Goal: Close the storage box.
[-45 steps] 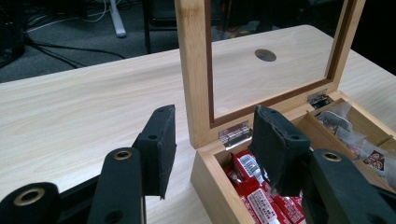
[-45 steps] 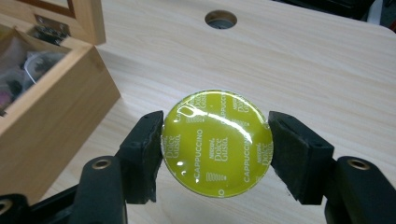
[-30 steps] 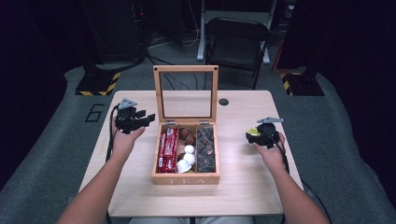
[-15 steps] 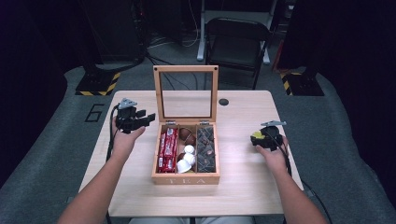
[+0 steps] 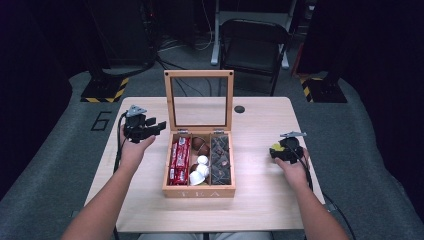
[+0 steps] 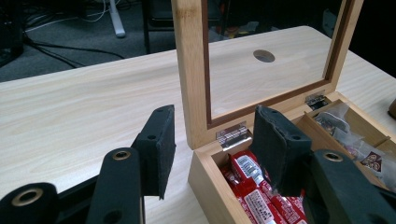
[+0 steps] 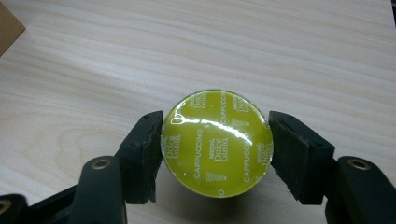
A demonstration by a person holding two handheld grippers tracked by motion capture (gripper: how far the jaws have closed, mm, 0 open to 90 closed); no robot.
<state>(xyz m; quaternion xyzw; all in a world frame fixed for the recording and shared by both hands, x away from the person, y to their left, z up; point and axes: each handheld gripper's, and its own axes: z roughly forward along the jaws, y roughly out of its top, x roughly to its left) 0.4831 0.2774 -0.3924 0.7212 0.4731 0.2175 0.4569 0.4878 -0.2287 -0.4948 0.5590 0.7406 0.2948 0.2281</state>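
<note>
We see the pale wooden bench carrying an open wooden box, its glass-paned lid standing upright at the back. The box has three compartments. The left one holds red wrapped bars, the middle one holds white and brown capsules, and the right one holds dark sachets.

Well to the right of the box, our right tool grips a green capsule between its two pads. In the right gripper view the capsule's shiny foil top, printed "Cappuccino", sits squarely between the jaws, each pad pressing on its rim, with bare bench wood behind it. In the high view the capsule shows as a yellow-green spot at the tool's left edge, low over the bench and apart from the box.

Our left tool hovers just beside the box's back left corner with its jaws parted and nothing between them. In the left gripper view one pad is outside the box's left wall and the other is over the red bars, near the lid hinge.

Against the frame from a second ago, the right tool with its capsule has sunk closer to the bench, while the left tool and the box keep their places.
</note>
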